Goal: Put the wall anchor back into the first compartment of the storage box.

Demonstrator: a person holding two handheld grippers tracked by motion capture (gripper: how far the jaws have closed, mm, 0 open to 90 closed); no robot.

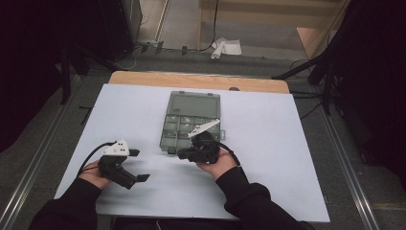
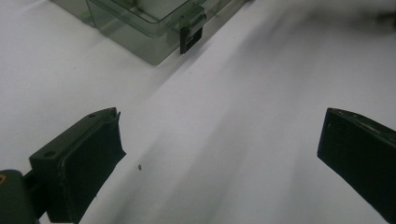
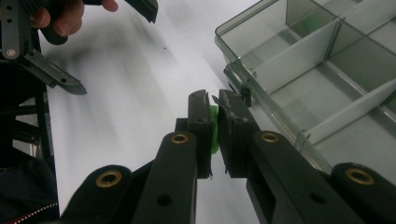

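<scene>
Right gripper (image 3: 212, 100) clamped on small green piece (image 3: 214, 130), jaws nearly together, tips just beside near edge of clear compartment box (image 3: 299, 70). Box sits mid-counter (image 1: 143, 110), lid open and lying flat behind it. In high view right gripper (image 1: 184, 154) sits at box's (image 1: 191, 120) front edge. Left gripper (image 1: 139, 165) near counter's left, well apart from box, jaws wide apart, nothing between them.
</scene>
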